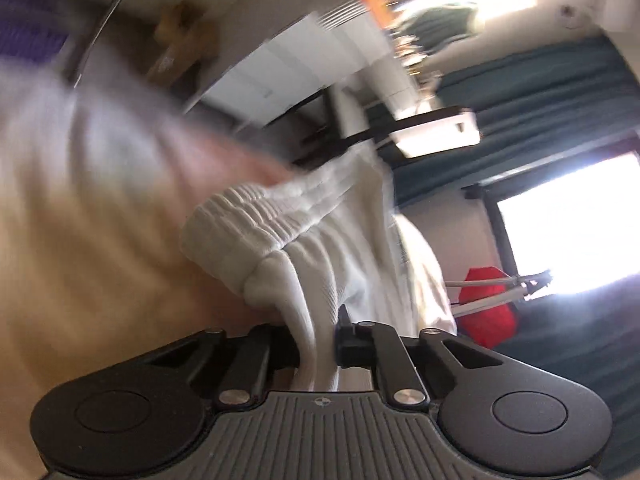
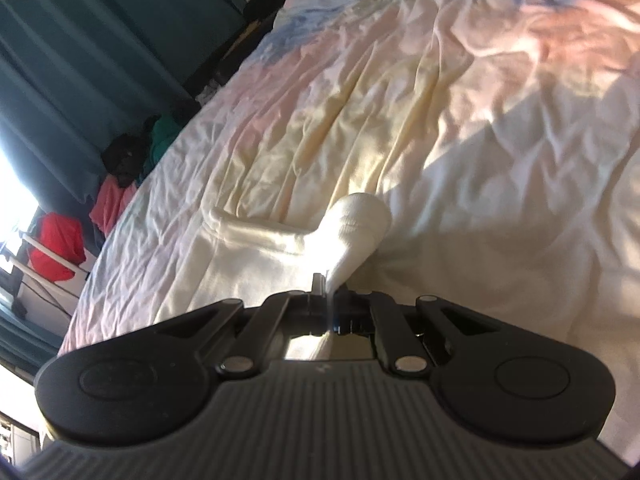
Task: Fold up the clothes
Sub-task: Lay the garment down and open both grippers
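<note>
Black linkage arms of the left tool (image 1: pixel 316 344) fill the bottom of the left wrist view, and its jaws are pinched nearly together on a thick white fold of a sock (image 1: pixel 280 240), the ribbed cuff bunching just ahead of them. That view is tilted and smeared, so the bed behind reads only as a pale blur. In the right wrist view, the right tool (image 2: pixel 330 292) is closed tight on a thin pinch of white knit, seemingly the toe end of a sock (image 2: pixel 352 224), which rises from the jaws as a rounded hump and then runs away to the left, lying flat on the bed (image 2: pixel 500 100) with its far end square and well apart from the tool. I cannot tell whether both tools hold one sock or two separate ones. The sock's long axis in the right view lies across the picture, from the right tool toward the left side, where curtains (image 2: pixel 80 40) and a heap of red and dark clothes (image 2: pixel 112 184) sit beyond the bed's edge. Judging from this, the coming fold depends on bringing the cuff end over along that axis to meet the pinched end, and the left tool already has the cuff.
</note>
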{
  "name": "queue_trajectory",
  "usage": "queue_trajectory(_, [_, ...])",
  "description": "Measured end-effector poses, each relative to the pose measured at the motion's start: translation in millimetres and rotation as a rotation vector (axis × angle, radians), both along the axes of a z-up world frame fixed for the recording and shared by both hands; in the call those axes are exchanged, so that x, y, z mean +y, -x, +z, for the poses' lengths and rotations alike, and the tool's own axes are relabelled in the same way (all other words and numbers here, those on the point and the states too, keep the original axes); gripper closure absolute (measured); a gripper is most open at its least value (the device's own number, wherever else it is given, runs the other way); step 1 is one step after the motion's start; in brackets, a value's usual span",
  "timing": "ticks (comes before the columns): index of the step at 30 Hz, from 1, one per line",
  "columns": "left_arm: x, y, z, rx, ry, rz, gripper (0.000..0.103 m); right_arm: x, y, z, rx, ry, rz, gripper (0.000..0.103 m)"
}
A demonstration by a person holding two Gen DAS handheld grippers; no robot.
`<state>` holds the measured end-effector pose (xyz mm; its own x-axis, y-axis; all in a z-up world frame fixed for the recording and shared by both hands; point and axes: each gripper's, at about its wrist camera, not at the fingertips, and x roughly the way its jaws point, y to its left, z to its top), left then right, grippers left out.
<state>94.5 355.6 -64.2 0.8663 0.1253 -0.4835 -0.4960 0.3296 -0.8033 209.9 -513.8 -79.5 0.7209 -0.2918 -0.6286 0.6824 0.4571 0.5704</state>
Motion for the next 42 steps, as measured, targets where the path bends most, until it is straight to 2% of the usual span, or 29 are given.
queue_trajectory(1, [1,7,11,-0.01,-0.012,-0.009,0.093,1,4,2,-0.014,-0.003,-0.017,0.097])
queue_trajectory(2, [2,14,22,-0.021,-0.023,-0.018,0.099,1,8,4,-0.029,-0.007,-0.035,0.097])
queue_trajectory(6, [15,55,60,-0.015,-0.161,0.011,0.098,13,30,23,-0.059,0.053,-0.122,0.097])
queue_trajectory(9, [17,66,58,0.118,-0.209,0.001,0.098,16,46,25,-0.02,0.036,-0.19,0.097])
queue_trajectory(12, [12,54,44,0.271,-0.214,-0.016,0.098,6,52,6,0.068,-0.065,-0.23,0.097])
queue_trajectory(14, [15,52,43,0.305,-0.216,-0.025,0.096,0,51,-10,0.133,-0.132,-0.229,0.097])
queue_trajectory(16, [13,55,45,0.322,-0.229,-0.035,0.093,-3,48,-15,0.155,-0.151,-0.217,0.096])
queue_trajectory(18, [8,62,53,0.321,-0.254,-0.047,0.078,-3,45,-13,0.171,-0.141,-0.203,0.095])
queue_trajectory(20, [-3,67,66,0.349,-0.317,-0.046,0.068,0,41,-7,0.189,-0.112,-0.167,0.093])
queue_trajectory(21, [-7,64,71,0.352,-0.341,-0.051,0.056,1,41,-5,0.173,-0.098,-0.156,0.09])
queue_trajectory(22, [-14,66,78,0.343,-0.369,-0.053,0.051,3,41,-1,0.159,-0.073,-0.148,0.078])
queue_trajectory(23, [-22,69,85,0.323,-0.41,-0.05,0.042,4,41,5,0.145,-0.047,-0.14,0.065])
queue_trajectory(24, [-31,67,92,0.306,-0.46,-0.042,0.032,7,40,11,0.141,-0.008,-0.139,0.038])
queue_trajectory(25, [-42,69,101,0.292,-0.514,-0.034,0.027,12,39,17,0.137,0.042,-0.142,0.022])
queue_trajectory(26, [-53,69,109,0.274,-0.567,-0.031,0.021,17,38,24,0.125,0.091,-0.137,0.02])
queue_trajectory(28, [-77,68,123,0.226,-0.651,-0.049,0.02,27,37,38,0.1,0.189,-0.123,0.022])
queue_trajectory(31, [-122,51,130,0.159,-0.723,-0.151,0.018,41,31,54,0.026,0.247,-0.025,0.021])
queue_trajectory(36, [-217,18,126,0.088,-0.826,-0.42,0.018,82,15,73,-0.137,0.296,0.311,0.022])
queue_trajectory(40, [-283,-4,117,0.009,-0.882,-0.641,0.018,121,2,74,-0.205,0.317,0.518,0.022])
queue_trajectory(42, [-303,-10,106,-0.04,-0.907,-0.706,0.018,138,-6,70,-0.222,0.31,0.599,0.022])
